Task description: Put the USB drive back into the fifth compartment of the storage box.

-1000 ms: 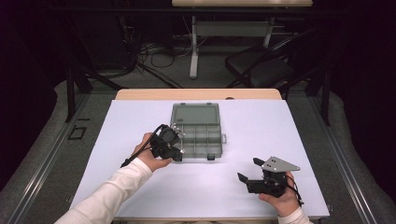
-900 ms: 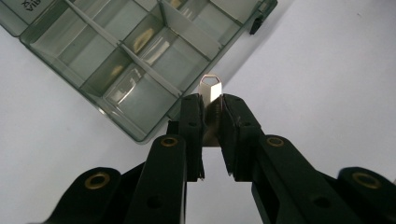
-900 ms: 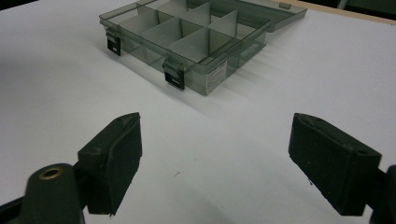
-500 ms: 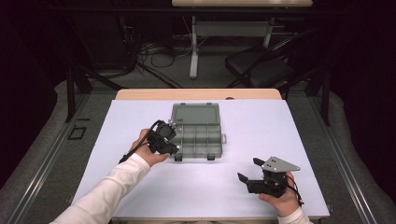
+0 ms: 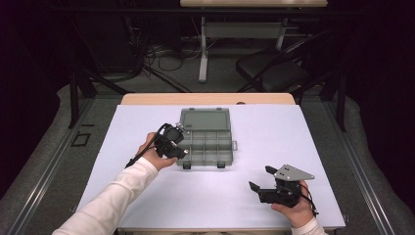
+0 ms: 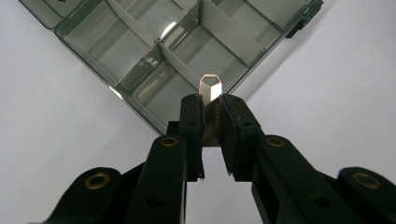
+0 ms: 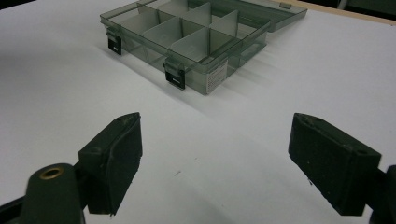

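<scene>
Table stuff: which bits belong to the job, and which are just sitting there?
In the job:
left tool, shut on a metal clip
open box, compartments empty

Not in use:
right tool, open, resting apart
chair
floor cables

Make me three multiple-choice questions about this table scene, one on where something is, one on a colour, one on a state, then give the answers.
1. Where is the left gripper?
A. over the organizer box's left edge
B. at the table's right edge
C. off the table

2. What colour is the table cover?
A. red
B. white
C. black

3. How is the right gripper?
A. shut on a lid
B. shut, empty
C. open, empty

Answers: 1 A, the high view shows it there. 2 B, the sheet is plain white. 3 C, its jaws stand wide apart, while the left grips a small metal piece.
</scene>
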Demonstrator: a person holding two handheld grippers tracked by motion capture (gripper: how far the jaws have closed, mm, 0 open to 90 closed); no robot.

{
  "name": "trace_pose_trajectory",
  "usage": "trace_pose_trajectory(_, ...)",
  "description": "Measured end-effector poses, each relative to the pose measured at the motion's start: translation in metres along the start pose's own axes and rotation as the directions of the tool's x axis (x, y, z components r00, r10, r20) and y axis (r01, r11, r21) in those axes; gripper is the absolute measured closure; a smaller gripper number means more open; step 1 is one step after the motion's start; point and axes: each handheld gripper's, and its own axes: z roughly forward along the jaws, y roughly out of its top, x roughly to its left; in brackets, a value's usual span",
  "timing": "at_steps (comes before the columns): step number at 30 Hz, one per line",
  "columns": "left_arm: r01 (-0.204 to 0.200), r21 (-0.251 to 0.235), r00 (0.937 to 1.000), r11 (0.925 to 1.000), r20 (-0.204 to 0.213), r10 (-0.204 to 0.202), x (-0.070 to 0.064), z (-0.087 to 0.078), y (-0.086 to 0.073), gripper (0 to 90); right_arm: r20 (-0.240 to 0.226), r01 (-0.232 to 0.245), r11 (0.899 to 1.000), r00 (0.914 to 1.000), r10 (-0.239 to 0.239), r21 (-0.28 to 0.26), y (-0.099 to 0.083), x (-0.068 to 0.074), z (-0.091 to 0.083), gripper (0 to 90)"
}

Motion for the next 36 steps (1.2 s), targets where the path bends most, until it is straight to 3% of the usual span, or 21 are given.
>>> trace_pose_trajectory(16, 0.037, 0.028, 0.9993, 0.9989, -0.006, -0.037, 0.014, 0.013, 0.003, 79.2, 0.000, 0.001, 1.000, 1.0000, -0.001, 0.000, 0.000, 0.000, 0.000, 17.4)
trace_pose_trajectory(36, 0.048, 0.068, 0.9988, 0.9965, -0.016, -0.047, 0.020, 0.027, 0.007, 79.1, -0.001, 0.002, 1.000, 1.0000, -0.002, 0.001, 0.000, 0.000, 0.000, 17.4)
